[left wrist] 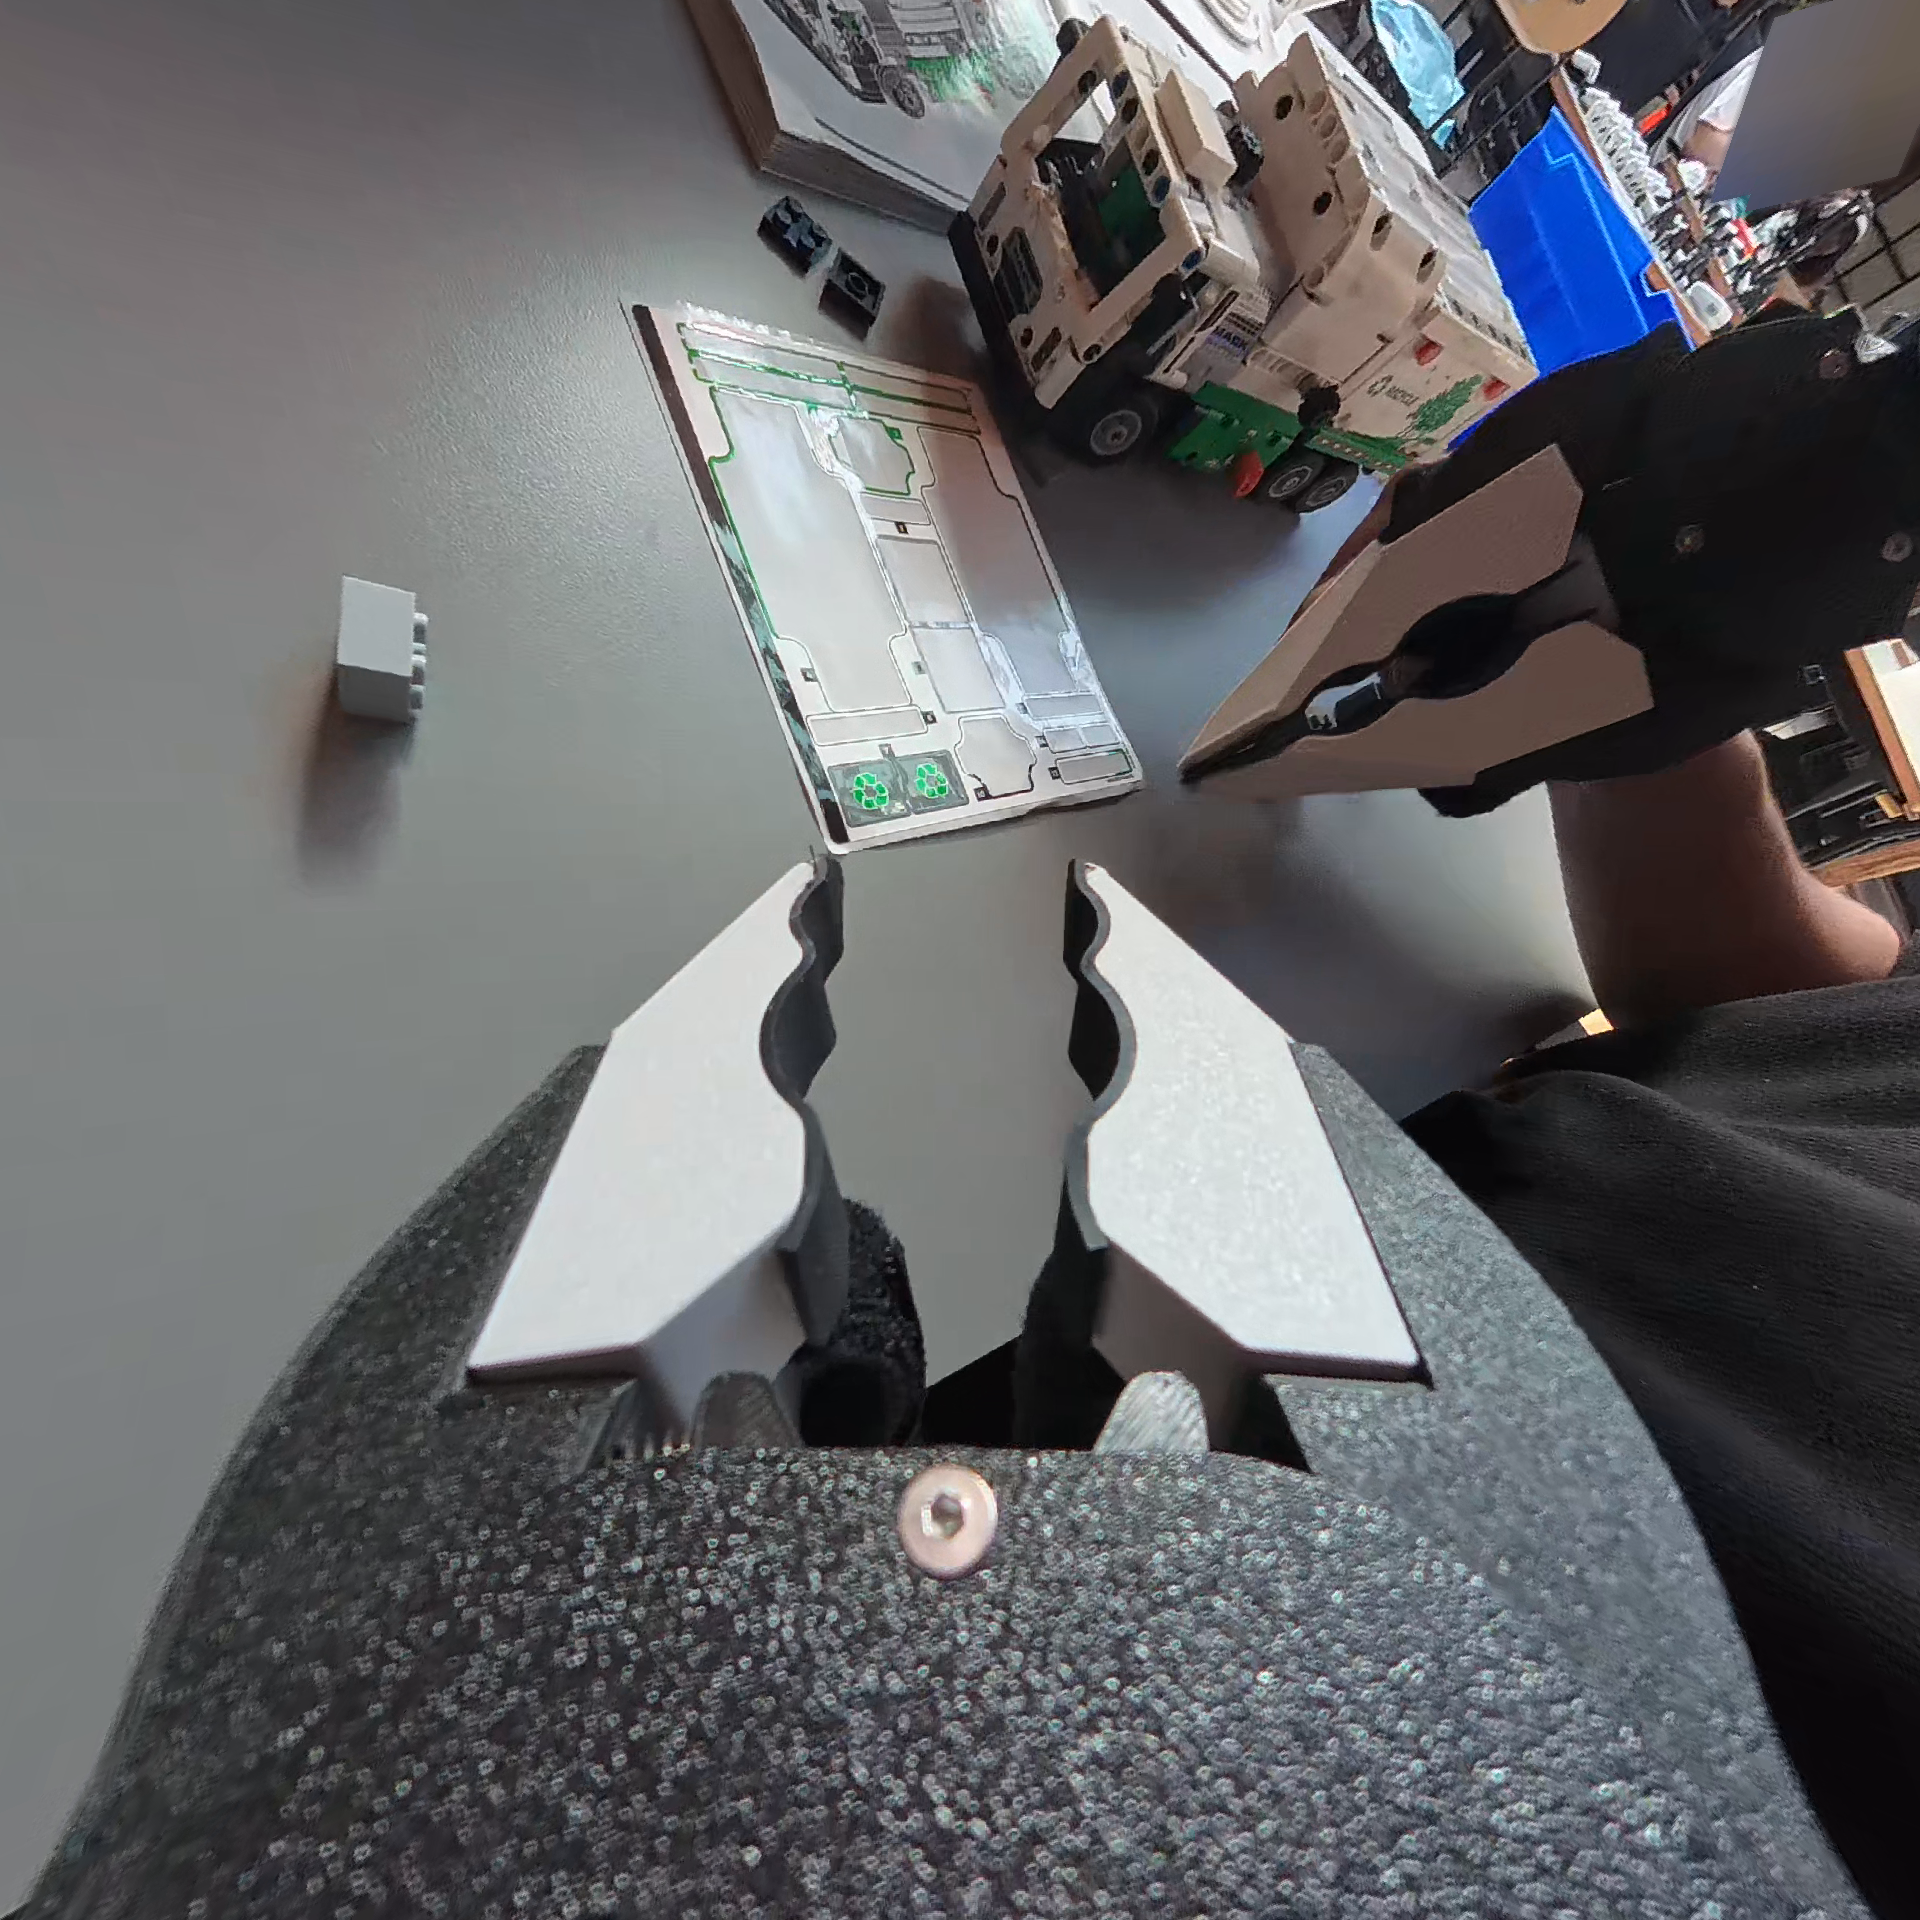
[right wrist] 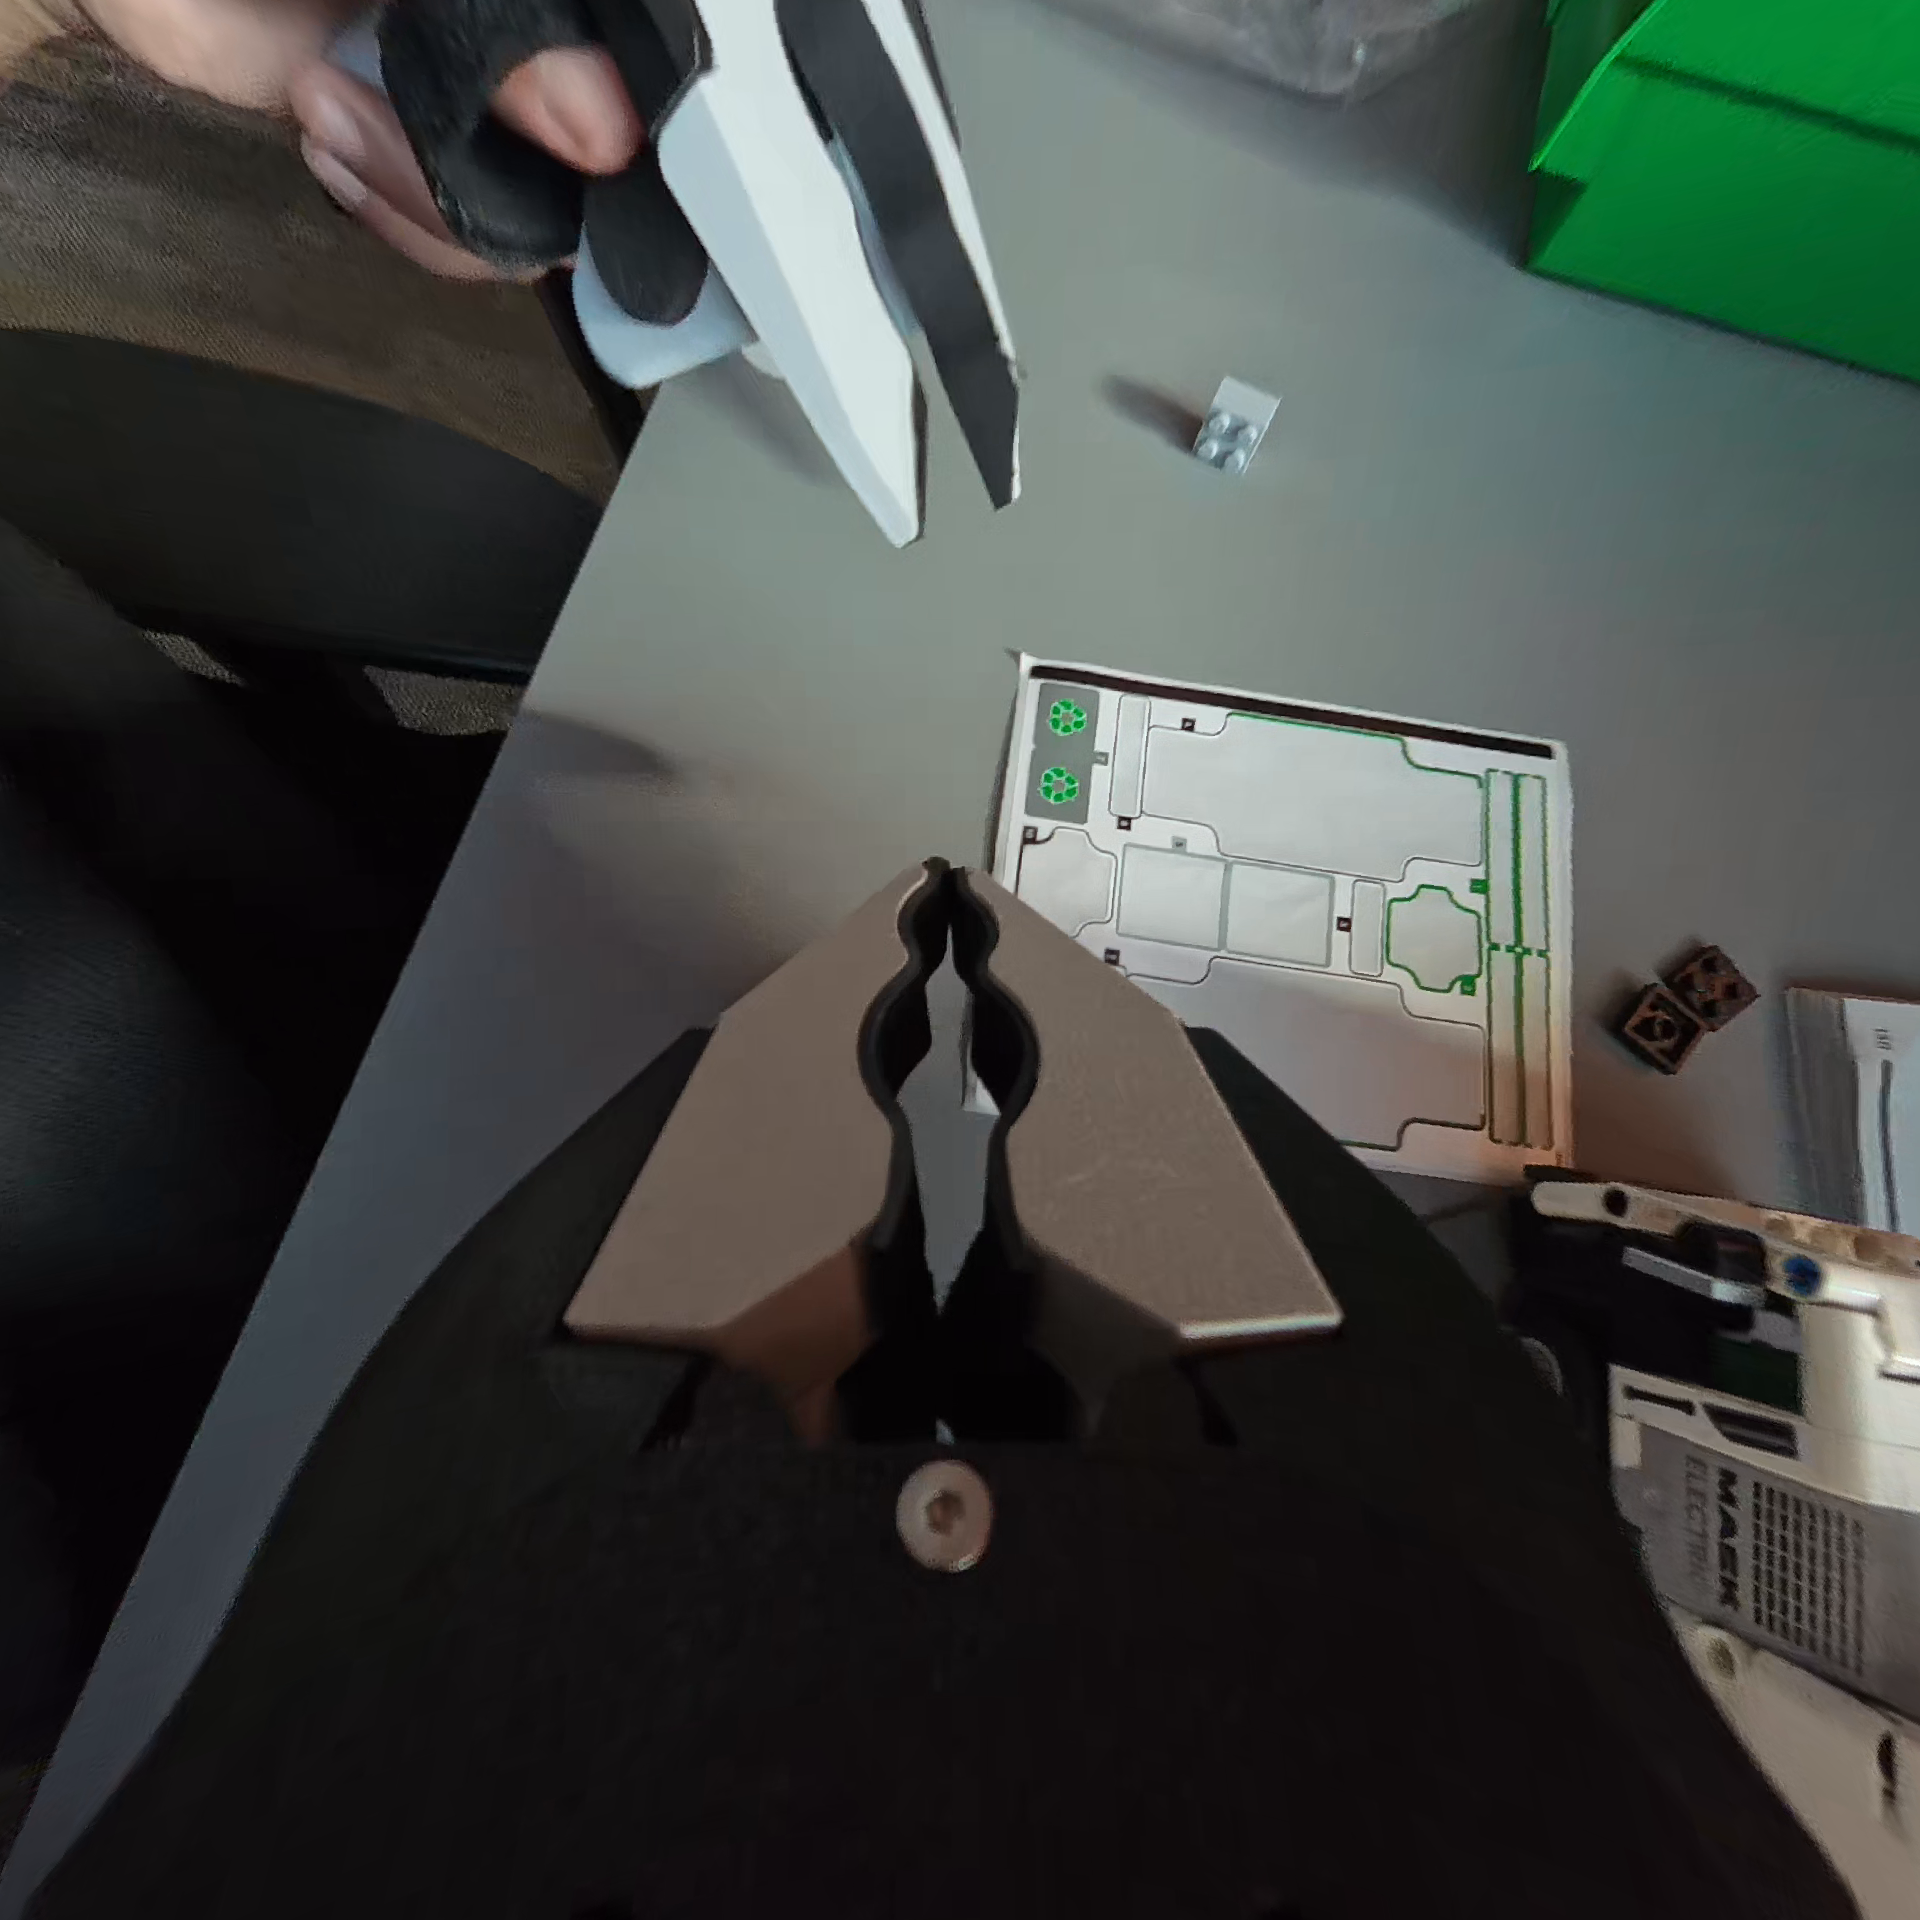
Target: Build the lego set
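A white and green lego truck [left wrist: 1236, 281] stands at the far right of the grey table; its cab also shows in the right wrist view [right wrist: 1766, 1455]. A grey brick [left wrist: 376, 648] lies on its side at the left, also in the right wrist view [right wrist: 1234, 428]. Two small black bricks [left wrist: 821, 258] lie near the truck, also in the right wrist view [right wrist: 1688, 1003]. My left gripper [left wrist: 951, 873] is open and empty above the table, just short of a sticker sheet [left wrist: 883, 582]. My right gripper [right wrist: 943, 871] is shut and empty over the sheet's near corner [right wrist: 1299, 914].
An instruction booklet [left wrist: 862, 94] lies at the far edge behind the truck. A green box [right wrist: 1745, 177] stands at the far right in the right wrist view. A blue bin [left wrist: 1569, 239] sits beyond the truck. The table's edge [right wrist: 499, 779] runs by the person's lap. My hands' fingertips stand some 8 centimetres from each other. Between my left fingertips and the grey brick [left wrist: 376, 648] there is roughly 8 centimetres.
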`<control>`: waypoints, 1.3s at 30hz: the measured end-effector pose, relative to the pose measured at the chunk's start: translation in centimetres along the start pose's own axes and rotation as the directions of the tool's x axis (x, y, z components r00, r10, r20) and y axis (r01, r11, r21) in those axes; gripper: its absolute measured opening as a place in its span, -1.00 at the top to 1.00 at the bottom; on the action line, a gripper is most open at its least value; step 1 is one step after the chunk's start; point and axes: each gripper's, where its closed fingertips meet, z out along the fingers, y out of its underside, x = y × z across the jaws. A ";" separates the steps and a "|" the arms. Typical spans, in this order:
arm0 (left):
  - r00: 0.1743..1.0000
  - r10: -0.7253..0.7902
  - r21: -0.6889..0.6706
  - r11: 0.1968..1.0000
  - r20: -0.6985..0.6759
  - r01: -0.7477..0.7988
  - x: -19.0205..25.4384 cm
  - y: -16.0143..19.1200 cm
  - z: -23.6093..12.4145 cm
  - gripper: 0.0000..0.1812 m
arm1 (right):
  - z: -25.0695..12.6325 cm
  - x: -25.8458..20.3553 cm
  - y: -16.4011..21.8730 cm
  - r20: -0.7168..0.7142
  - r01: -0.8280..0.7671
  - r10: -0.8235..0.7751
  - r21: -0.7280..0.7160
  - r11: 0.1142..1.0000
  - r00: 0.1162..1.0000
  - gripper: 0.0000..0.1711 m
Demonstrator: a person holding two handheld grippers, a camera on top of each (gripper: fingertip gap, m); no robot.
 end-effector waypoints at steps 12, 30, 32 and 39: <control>0.994 0.110 0.004 0.994 -0.027 -0.110 1.9 -0.1 -0.3 0.55 | 2.3 6.5 3.5 -0.181 -0.325 0.301 -0.120 0.938 0.936 -0.24; 0.991 0.115 -0.049 0.992 0.060 -0.113 -1.3 -0.1 1.3 0.51 | 3.2 3.6 2.8 -0.081 -0.167 0.157 -0.124 0.978 0.984 1.00; 0.966 0.244 -0.079 0.968 0.083 -0.237 -1.4 -0.4 2.3 0.49 | 3.3 2.6 2.6 -0.011 -0.140 0.140 -0.122 0.983 0.990 1.00; 0.884 0.441 -0.224 0.887 0.156 -0.403 -2.4 -0.6 5.5 0.66 | 0.6 5.7 3.7 -0.166 -0.276 0.254 -0.124 0.953 0.953 0.21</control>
